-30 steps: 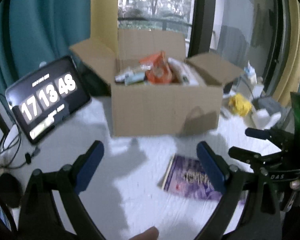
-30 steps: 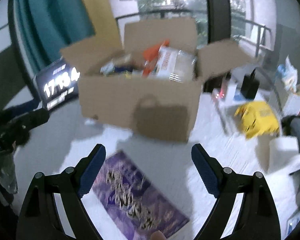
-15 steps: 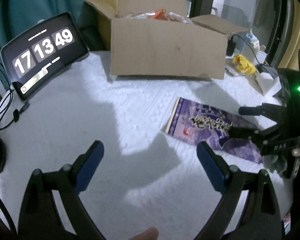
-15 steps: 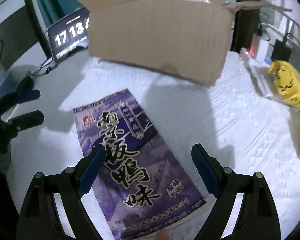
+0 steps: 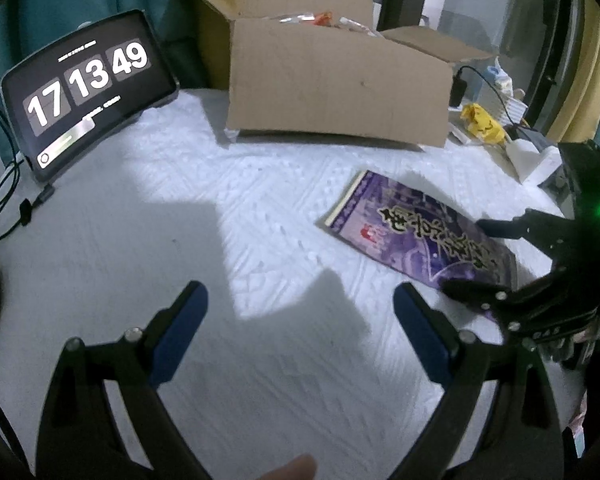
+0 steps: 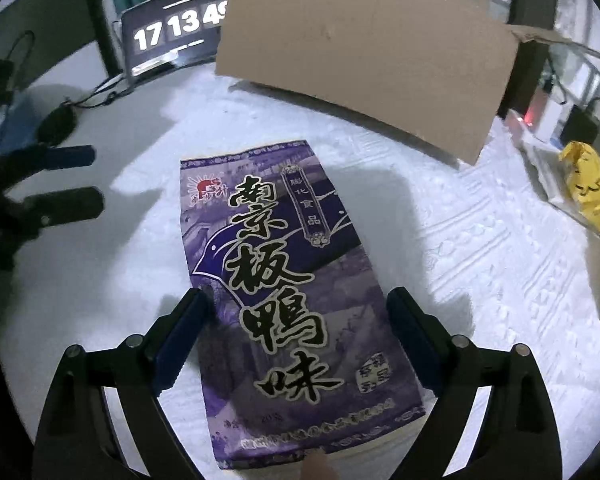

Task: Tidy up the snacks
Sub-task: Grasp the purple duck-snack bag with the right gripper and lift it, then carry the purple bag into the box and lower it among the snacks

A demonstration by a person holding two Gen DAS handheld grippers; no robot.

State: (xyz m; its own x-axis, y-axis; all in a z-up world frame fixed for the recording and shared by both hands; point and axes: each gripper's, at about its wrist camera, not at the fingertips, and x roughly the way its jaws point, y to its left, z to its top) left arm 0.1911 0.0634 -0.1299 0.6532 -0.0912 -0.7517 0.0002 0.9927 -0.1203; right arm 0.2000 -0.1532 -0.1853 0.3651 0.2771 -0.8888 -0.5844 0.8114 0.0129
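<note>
Snack packet (image 6: 288,300), a flat purple bag printed with large Chinese characters, lies face up on the white textured worktop (image 5: 148,240), a short way in front of the open cardboard box (image 5: 336,92) that already holds other snacks, whose wrappers just show over its rim. It looks set out alone on bare cloth so that a tool can reach it from above without fouling the box or the clutter at the right edge, where a yellow bag (image 6: 592,188) sits among cables. The box stands with its flaps folded outward, which leaves its mouth free for things to be dropped in or lifted out. A tablet showing a clock (image 5: 84,84) leans at the back left, apart from the work. The right tool (image 6: 294,320) points steeply down at the packet with its blue pads spread wide, one on each long side of the bag's lower half; the pads straddle it and do not appear to press on it, so nothing is gripped yet. The left tool (image 5: 300,320) is likewise wide open and empty, angled down over bare worktop to the left of the packet, near it but not touching. By my reading the right hand is lining up a pinch across the bag's width, while the left waits clear.
</note>
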